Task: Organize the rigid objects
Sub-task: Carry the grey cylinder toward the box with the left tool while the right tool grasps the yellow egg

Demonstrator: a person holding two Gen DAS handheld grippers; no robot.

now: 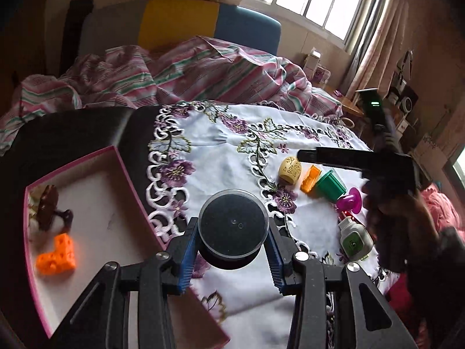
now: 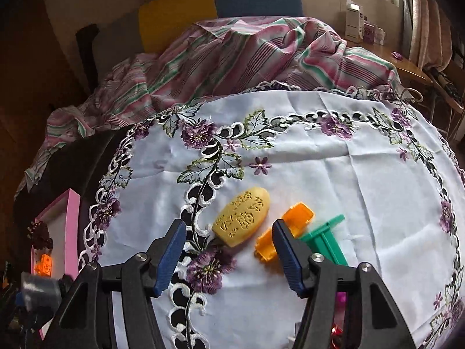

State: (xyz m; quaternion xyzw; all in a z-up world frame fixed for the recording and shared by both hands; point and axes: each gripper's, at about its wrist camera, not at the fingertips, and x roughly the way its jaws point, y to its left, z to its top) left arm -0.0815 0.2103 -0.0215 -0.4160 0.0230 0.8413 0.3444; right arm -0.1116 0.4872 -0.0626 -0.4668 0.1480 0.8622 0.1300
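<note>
Holding a round black container with a clear lid (image 1: 233, 226), the left hand-held gripper (image 1: 231, 257) has its blue pads clamped on both sides of it, above the tabletop cloth (image 1: 232, 151) and just right of the pink box (image 1: 116, 157). Box already contains an orange block (image 1: 58, 254) and a dark brown piece (image 1: 51, 208).

Right hand-held gripper (image 2: 229, 257): jaws spread, nothing between them. It hovers over the cloth with the yellow carved piece (image 2: 242, 219) just ahead, between the fingers' line; orange piece (image 2: 287, 226) sits beside the right finger, green piece (image 2: 325, 238) partly behind it.

Still loose on the tabletop: those three, plus a magenta piece (image 1: 353, 200) and a white-green item (image 1: 356, 240).

Risks, as judged:
- Container is round and smooth; grip is on its curved wall, so it may rotate or slip out during transfer.
- Lowering could catch the box's near wall.
- Right finger closing on the yellow piece may nudge the orange one, since they lie close.
</note>
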